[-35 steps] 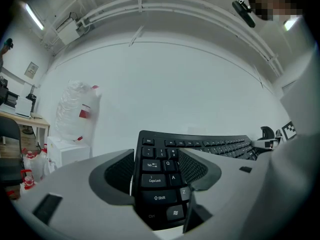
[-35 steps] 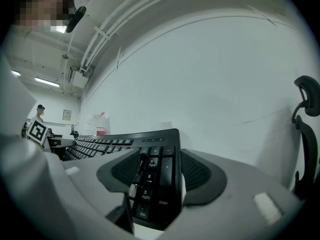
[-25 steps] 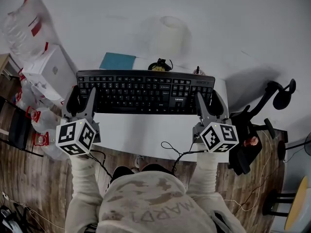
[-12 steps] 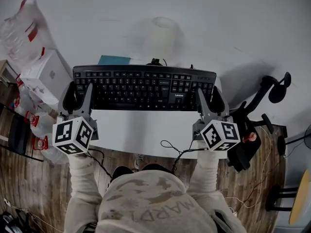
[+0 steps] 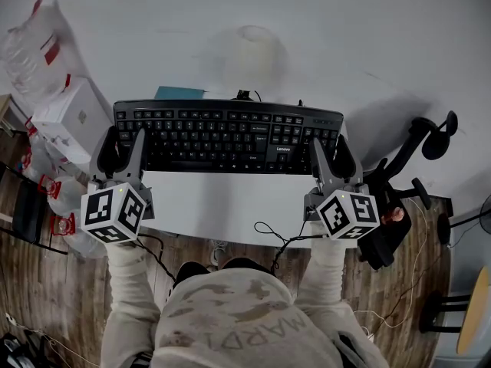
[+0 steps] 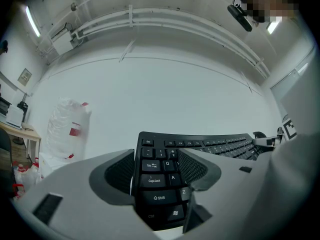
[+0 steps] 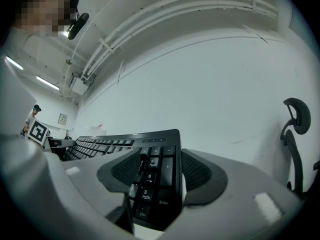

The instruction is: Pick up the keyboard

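A black keyboard (image 5: 230, 136) hangs level above the white desk (image 5: 222, 205), held by its two short ends. My left gripper (image 5: 123, 140) is shut on the keyboard's left end. In the left gripper view its ribbed pads (image 6: 120, 174) clamp the keyboard (image 6: 160, 181) by the Tab and Shift keys. My right gripper (image 5: 328, 150) is shut on the right end. The right gripper view shows the numeric pad of the keyboard (image 7: 150, 181) squeezed between the pads (image 7: 200, 171).
Behind the keyboard lie a teal book (image 5: 180, 93) and a small dark item (image 5: 245, 95). A white box (image 5: 73, 117) and plastic bags (image 5: 34, 41) stand at the left. A black office chair (image 5: 414, 175) is at the right. A thin cable (image 5: 276, 236) hangs over the desk's near edge.
Both grippers and the keyboard have risen and moved away from the person together. The keyboard now covers more of the teal book and the dark item behind it.
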### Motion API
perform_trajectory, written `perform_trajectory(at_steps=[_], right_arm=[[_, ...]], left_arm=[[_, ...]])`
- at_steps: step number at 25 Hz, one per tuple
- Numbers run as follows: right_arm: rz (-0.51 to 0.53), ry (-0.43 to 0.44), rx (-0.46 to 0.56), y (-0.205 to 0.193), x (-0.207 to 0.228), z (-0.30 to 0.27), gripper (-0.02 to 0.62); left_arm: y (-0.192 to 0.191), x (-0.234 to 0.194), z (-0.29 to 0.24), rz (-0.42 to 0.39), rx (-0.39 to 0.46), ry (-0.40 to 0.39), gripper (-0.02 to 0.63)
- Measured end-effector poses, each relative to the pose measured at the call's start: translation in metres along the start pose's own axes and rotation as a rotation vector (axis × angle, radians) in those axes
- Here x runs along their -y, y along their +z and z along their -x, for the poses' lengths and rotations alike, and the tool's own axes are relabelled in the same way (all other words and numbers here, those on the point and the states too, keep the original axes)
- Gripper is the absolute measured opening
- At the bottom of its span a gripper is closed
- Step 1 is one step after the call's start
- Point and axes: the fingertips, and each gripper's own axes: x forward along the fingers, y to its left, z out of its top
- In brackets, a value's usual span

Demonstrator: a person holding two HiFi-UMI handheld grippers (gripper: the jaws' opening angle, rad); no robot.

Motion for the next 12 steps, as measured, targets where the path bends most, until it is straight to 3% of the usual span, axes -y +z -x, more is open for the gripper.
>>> perform_trajectory(at_steps=[12], right_arm=[[-0.001,0.000,-0.003,0.0020,-0.0003,0.0001,0.262]], left_arm=[[0.0012,-0.0004,0.0004,0.001,-0.006,0.006,0.278]])
